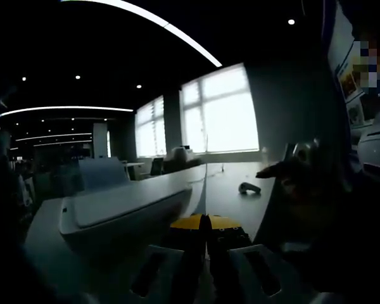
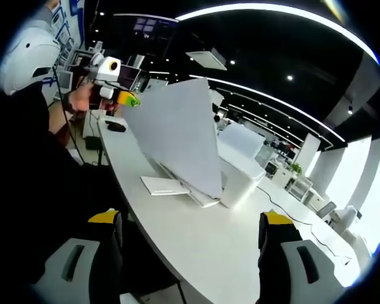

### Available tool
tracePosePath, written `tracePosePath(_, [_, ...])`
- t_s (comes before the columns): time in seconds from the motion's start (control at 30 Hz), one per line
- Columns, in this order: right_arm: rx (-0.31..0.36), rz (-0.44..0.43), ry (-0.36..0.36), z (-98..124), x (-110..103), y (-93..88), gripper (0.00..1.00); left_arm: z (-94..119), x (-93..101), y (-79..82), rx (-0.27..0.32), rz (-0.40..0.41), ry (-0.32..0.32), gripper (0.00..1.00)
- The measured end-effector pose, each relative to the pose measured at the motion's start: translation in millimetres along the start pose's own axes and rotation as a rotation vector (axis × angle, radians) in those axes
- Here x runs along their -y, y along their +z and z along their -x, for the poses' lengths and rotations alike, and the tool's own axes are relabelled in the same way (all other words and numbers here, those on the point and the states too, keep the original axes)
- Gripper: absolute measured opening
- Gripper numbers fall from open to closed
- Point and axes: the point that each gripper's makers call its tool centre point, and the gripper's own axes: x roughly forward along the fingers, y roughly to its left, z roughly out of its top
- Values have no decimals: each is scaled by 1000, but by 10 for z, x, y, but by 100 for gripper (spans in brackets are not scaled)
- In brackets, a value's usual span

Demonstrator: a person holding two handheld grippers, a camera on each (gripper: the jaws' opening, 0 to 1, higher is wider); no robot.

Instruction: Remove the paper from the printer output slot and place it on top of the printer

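My left tongs sit so dim in the left gripper view that I can't make out the sheet edge between the tips; the lower picture edge cuts their bases off. The paper hides most of the printer behind it in the right gripper view. My right tongs are cropped at the bottom too. That small dark thing on the worktop, whatever it is, is too murky to name.

No legible text, labels or numbers anywhere.
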Motion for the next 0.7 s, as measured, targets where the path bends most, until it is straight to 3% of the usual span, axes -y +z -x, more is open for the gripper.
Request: tracePosePath(0.7, [2, -20, -1, -12, 1, -20, 86, -8, 20, 56, 5, -11, -3, 6])
